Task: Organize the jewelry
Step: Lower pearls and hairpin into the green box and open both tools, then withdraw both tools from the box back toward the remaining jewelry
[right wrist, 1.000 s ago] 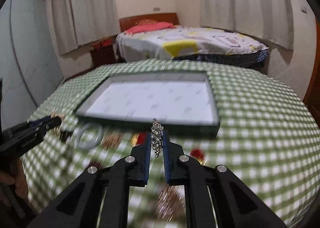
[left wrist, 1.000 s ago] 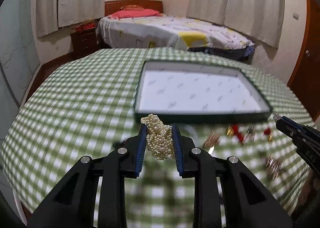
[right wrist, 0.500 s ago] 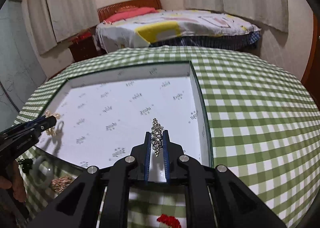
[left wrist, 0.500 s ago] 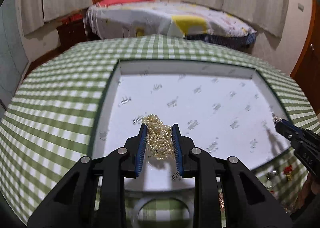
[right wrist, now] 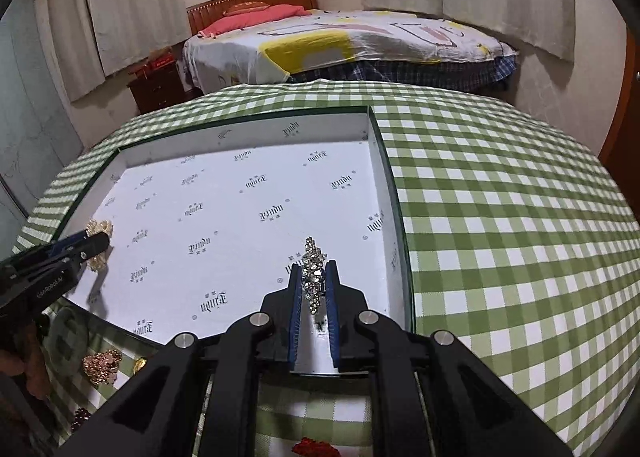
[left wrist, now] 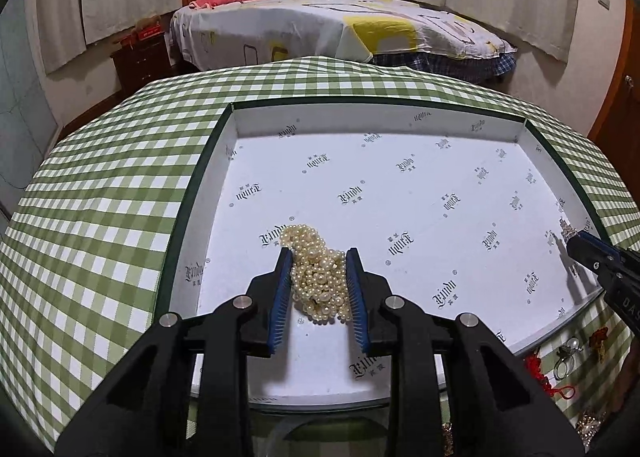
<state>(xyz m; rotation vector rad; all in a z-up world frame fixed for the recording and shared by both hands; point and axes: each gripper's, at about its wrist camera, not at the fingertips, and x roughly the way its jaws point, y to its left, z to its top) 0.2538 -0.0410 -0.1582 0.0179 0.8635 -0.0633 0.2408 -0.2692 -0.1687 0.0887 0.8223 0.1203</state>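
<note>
**Both grippers hold jewelry over the box**

I see the pearl necklace [left wrist: 320, 277] bunched up between the blue pads of my left gripper [left wrist: 319, 285], squeezed tight, low over the white floor of the open box [left wrist: 400, 193]. My right gripper [right wrist: 314, 285] is pinched nearly closed on a sparkly brooch [right wrist: 313, 271], near the box's right wall. The box sits on the green checked bench [right wrist: 500, 237].

Table [left wrist: 100, 217] draped in green-white checked cloth. Shallow white-lined tray [left wrist: 208, 161] with dark green rim lies on it. On cloth by tray's near edge: red ornaments [left wrist: 538, 371], gold brooch [right wrist: 102, 367], ring [left wrist: 568, 353].
</note>
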